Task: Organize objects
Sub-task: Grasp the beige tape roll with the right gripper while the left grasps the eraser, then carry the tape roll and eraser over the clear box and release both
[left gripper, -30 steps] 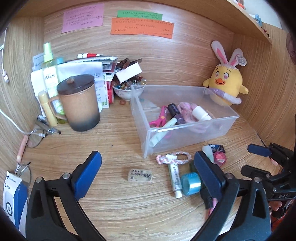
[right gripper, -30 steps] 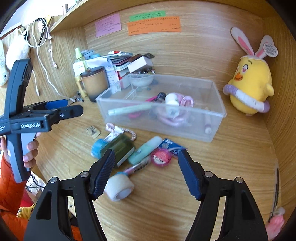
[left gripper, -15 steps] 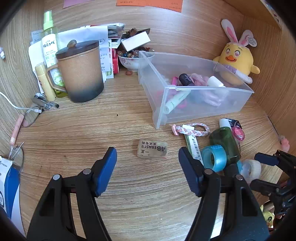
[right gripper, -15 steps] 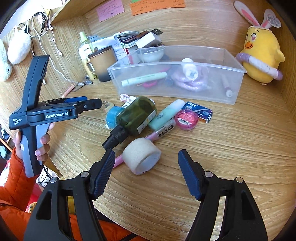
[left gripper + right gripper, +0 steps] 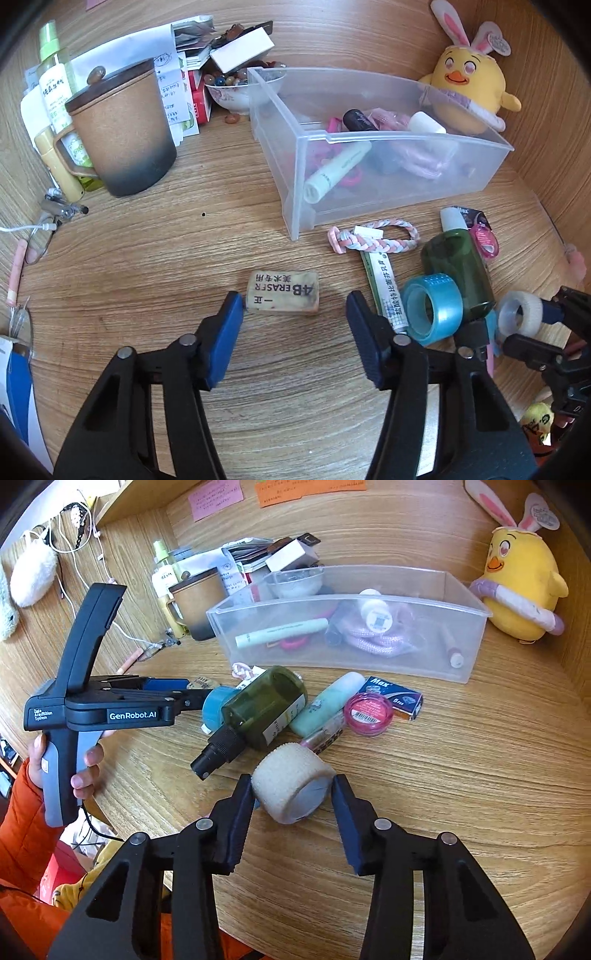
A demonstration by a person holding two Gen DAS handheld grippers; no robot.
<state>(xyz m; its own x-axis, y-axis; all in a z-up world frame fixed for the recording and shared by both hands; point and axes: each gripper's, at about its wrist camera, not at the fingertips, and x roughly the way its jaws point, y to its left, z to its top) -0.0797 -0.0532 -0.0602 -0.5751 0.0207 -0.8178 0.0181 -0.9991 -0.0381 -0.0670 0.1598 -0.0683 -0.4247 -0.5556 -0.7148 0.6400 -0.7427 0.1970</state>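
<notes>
The right gripper (image 5: 293, 794) brackets the gauze roll (image 5: 291, 788), fingers apart, roll axis running forward; the left gripper (image 5: 295, 314), also spread, has the eraser (image 5: 282, 292) lying crosswise just ahead.

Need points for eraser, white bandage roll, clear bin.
eraser (image 5: 282, 292), left wrist view, printed top face
white bandage roll (image 5: 288, 779), right wrist view, outer wrap
clear bin (image 5: 343, 600), right wrist view, front rim

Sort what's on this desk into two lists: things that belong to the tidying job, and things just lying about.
Job:
eraser
white wrap roll
blue tape roll
green spray bottle
pink jar
clear bin

Lying about:
lidded mug
chick plush
bead bowl
sticky notes
</notes>
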